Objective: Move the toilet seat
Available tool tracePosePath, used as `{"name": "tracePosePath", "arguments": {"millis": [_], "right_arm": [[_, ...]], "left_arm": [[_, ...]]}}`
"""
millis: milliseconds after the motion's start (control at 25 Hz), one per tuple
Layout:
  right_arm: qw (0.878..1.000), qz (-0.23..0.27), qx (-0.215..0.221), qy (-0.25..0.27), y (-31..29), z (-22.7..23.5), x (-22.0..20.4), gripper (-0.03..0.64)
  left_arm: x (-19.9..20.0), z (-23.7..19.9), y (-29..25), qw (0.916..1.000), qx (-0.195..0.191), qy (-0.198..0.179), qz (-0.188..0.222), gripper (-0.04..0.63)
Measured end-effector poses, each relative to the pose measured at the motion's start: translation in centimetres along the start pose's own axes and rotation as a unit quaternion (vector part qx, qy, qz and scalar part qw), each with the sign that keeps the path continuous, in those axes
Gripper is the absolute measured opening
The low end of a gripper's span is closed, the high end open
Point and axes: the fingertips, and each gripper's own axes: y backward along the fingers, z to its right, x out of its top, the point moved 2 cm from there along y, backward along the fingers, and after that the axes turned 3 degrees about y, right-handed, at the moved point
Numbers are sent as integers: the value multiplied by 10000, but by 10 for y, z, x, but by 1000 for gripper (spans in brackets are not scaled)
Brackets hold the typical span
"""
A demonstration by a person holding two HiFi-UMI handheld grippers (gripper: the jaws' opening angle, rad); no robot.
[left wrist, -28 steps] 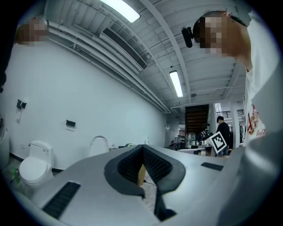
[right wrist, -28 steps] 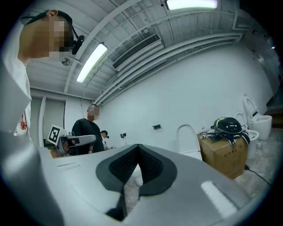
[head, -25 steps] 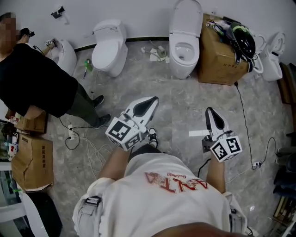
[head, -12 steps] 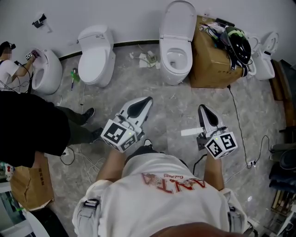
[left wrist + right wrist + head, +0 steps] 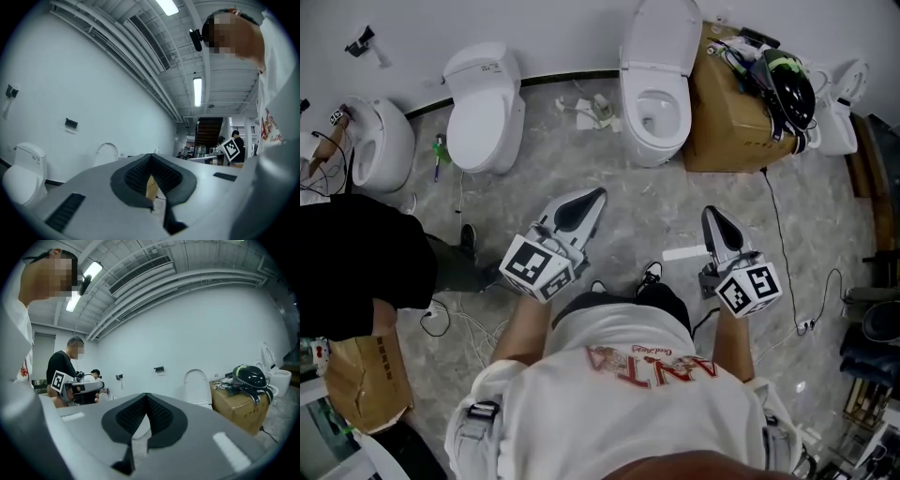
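Observation:
A white toilet stands against the far wall with its lid and seat raised and the bowl open. In the gripper views its upright lid shows ahead. Both grippers are held in the air over the marble floor, well short of the toilet. My left gripper points up and to the right, its jaws shut with nothing between them. My right gripper points towards the far wall, also shut and empty.
A second toilet with its lid down stands to the left, a third further left. A cardboard box carrying a helmet sits right of the open toilet. A person in black stands at left; cables lie on the floor.
The view has shifted as I step forward: a shoe now shows under me. The person in black has slid down and left in the view. Both grippers stay shut.

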Motion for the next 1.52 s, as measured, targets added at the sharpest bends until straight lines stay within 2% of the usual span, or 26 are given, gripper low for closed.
{"name": "tracePosePath", "arguments": {"millis": [320, 600, 880, 1200, 1360, 1520], "right_arm": [[9991, 5, 400, -109, -57, 66, 1, 0], [9980, 149, 543, -270, -97, 170, 27, 0], [9969, 26, 716, -330, -124, 259, 34, 0], [9965, -228, 700, -404, -155, 297, 26, 0], [9963, -419, 662, -366, -184, 299, 24, 0], [9965, -619, 427, -368, -225, 305, 20, 0]], "left_arm": [[1, -32, -63, 9992, 339, -92, -181, 8], [12, -44, -165, 9980, 507, -292, -236, 8], [12, -50, -247, 9966, 737, -273, -249, 8], [0, -79, -286, 9959, 855, -81, -297, 8], [-6, -115, -294, 9956, 890, 130, -280, 8], [-7, -158, -309, 9967, 671, 359, -283, 8]]}}
